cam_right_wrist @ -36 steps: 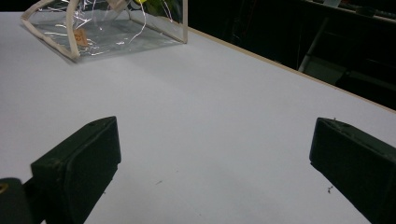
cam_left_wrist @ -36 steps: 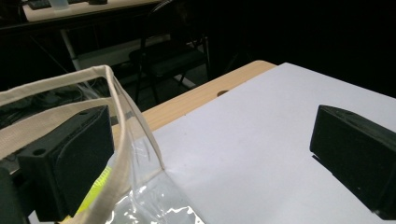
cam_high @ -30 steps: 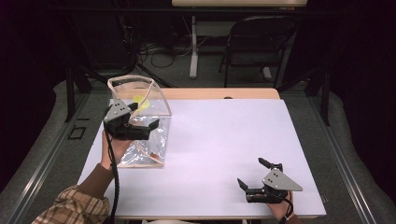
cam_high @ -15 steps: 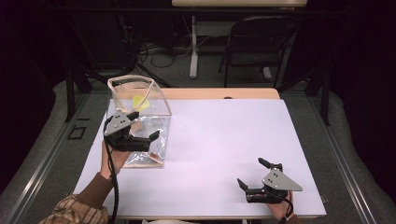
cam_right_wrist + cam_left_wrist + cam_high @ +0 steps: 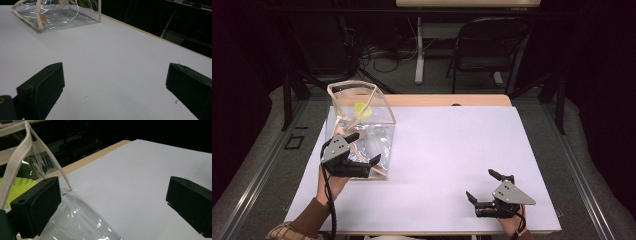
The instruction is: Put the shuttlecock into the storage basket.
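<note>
— Dark all round the room, with a folding chair (image 5: 484,47) and loose cables behind; your white tabletop (image 5: 452,150) carries little besides one clear plastic tote bag (image 5: 362,125). Where does that bag stand for you?

— Upright at the far left of the table, near its left edge, mouth up. Its cream trim and strap (image 5: 15,167) hold the walls in shape, so you can look straight through them.

— And inside?

— Something yellow-green (image 5: 362,110) low against the back wall; in the left gripper view it shows as a ribbed yellow patch (image 5: 17,183) behind the plastic. What it is, you cannot tell from here.

— Your left gripper (image 5: 357,162)?

— Jaws spread wide, holding nothing, right at the bag's near bottom corner; I judge you have it there to steady or take that corner.

— The right gripper (image 5: 484,192)?

— Also gaping and empty, parked low at the near right, well apart from the bag, probably just kept out of the way.
</note>
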The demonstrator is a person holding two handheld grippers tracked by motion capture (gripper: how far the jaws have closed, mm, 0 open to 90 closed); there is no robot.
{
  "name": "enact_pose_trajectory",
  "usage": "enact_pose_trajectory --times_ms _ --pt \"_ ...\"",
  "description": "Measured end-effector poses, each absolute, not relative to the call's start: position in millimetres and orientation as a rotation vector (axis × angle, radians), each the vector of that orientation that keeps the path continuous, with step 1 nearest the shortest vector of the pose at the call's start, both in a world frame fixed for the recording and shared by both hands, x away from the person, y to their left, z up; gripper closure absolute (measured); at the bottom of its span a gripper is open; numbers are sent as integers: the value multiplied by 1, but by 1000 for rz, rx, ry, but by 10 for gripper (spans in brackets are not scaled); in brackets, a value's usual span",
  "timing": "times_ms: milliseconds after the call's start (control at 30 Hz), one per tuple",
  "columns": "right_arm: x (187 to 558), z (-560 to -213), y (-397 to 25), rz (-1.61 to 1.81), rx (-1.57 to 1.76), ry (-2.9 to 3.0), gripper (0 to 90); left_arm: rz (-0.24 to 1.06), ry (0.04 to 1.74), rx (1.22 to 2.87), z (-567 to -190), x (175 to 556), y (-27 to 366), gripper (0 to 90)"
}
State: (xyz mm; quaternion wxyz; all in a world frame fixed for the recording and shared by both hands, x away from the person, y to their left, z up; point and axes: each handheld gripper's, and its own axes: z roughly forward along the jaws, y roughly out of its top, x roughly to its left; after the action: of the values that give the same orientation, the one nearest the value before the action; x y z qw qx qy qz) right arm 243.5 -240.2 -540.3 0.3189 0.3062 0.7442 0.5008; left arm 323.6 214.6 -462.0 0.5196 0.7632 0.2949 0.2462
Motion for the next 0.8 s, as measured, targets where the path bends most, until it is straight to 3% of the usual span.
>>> enact_pose_trajectory --times_ms 800 --pt "244 -541 -240 1313 806 1960 13 545 715 1834 -502 300 230 1"
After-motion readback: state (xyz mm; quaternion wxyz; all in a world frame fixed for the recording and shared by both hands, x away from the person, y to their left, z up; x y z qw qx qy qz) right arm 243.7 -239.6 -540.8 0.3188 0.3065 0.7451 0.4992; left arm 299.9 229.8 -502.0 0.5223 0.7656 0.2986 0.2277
